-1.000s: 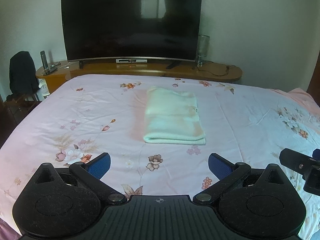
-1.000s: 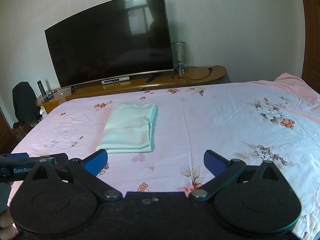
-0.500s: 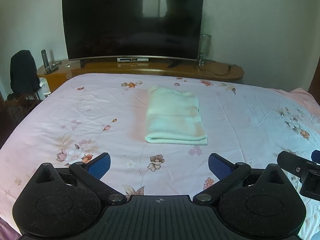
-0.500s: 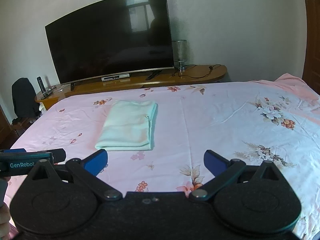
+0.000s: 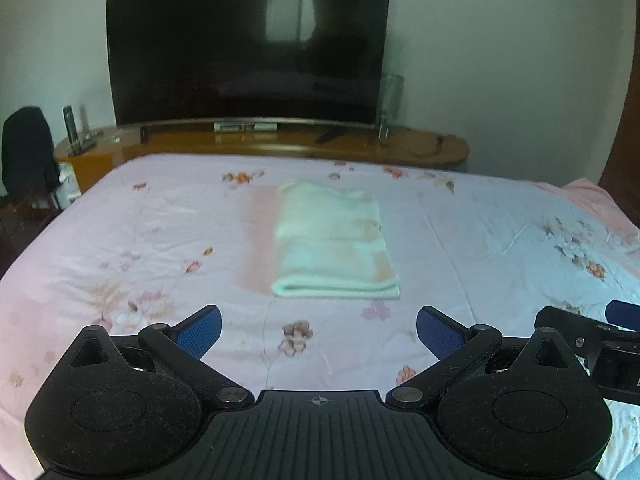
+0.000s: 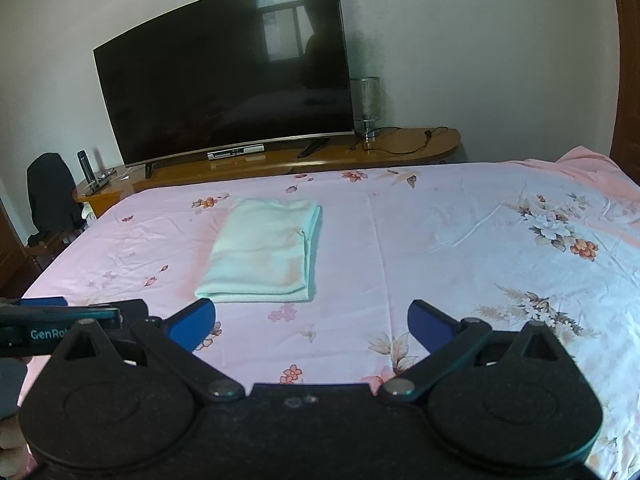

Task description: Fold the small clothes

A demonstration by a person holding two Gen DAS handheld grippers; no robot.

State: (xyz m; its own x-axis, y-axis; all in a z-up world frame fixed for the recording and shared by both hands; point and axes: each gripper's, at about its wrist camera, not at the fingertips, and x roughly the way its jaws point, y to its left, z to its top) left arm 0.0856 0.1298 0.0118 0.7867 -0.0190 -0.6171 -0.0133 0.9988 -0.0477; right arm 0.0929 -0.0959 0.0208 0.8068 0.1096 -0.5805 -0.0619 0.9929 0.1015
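Nearest the cameras, the left gripper [image 5: 318, 325] hangs over the near edge of the bed with its blue-padded fingers [image 5: 199, 330] spread wide and nothing between them. The right gripper [image 6: 311, 319] is held the same way, jaws wide apart and empty, just beside the left one; each shows at the edge of the other's view. Below both lies the pink floral bedsheet [image 5: 140, 240], smooth apart from a few creases.

Farther out, near the middle of the bed, rests the folded pale-green cloth [image 5: 334, 240], a neat rectangle lying flat with its rounded fold toward the grippers and its stacked layer edges along its right side [image 6: 260, 254]. It is well apart from both grippers and touches neither.

Beyond the bed's far edge stands a long wooden TV stand [image 6: 420, 146] carrying a large curved television [image 6: 228, 76], its screen dark. A glass lamp [image 6: 366, 104] stands at the television's right end, and a remote in a holder [image 6: 86, 168] sits at the stand's left end.
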